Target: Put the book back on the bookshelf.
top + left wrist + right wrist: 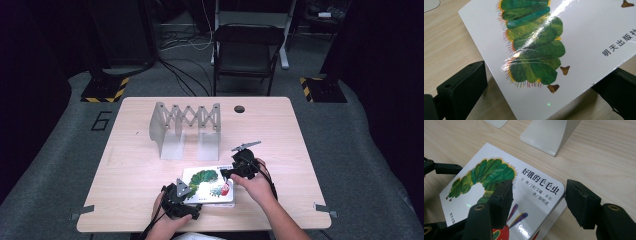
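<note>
High view: book [210, 185] lies flat on table [280, 135], just before the rack [185, 127]. Left gripper [192, 196] and right gripper [539, 202] both gape, straddling its corners, nothing gripped. Lifting and racking remain, likely.

White glossy book [499, 195] with a green caterpillar edged in yellow and red, brown feet and black lettering; pale wood-grain tabletop [280, 135]; light grey rack [185, 127]; black jaws on both the left gripper [182, 197] and right gripper [227, 172].
</note>
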Available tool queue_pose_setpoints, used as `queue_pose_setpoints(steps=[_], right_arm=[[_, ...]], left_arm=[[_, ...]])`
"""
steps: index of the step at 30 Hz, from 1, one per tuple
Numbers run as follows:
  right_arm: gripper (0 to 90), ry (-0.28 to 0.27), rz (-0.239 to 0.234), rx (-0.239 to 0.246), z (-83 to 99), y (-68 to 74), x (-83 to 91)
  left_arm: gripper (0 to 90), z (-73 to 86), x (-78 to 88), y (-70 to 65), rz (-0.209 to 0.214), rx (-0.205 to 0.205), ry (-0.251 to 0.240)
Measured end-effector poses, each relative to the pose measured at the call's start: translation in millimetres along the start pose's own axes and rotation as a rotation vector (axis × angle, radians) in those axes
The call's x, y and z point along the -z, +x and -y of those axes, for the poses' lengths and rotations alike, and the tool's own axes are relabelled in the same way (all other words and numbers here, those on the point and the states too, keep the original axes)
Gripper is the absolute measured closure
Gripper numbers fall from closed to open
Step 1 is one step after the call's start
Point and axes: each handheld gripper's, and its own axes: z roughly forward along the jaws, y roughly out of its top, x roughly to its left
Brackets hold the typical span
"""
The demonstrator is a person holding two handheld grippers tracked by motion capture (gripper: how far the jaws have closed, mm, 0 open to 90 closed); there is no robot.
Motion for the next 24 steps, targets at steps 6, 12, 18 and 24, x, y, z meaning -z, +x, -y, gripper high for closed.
queue_pose_setpoints(steps=[6, 12, 18, 24], right_arm=[[39.8, 0.01, -0.005, -0.019, 1.1, -2.9, -2.1], [39.8, 0.021, 0.005, -0.022, 1.9, -4.1, -6.1], [38.4, 0.044, 0.02, -0.036, 5.7, -9.2, -14.2], [37.9, 0.053, 0.02, -0.067, 8.2, -12.9, -19.0]], left_arm=[[1.5, 0.0, 0.5, 0.2, -0.008, -0.001, -0.003], [1.6, -0.5, 0.4, 0.2, -0.011, 0.002, -0.002], [5.5, -0.9, 1.7, 1.5, -0.014, 0.014, -0.004], [7.0, 0.6, 1.8, 2.6, -0.017, 0.005, -0.019]])
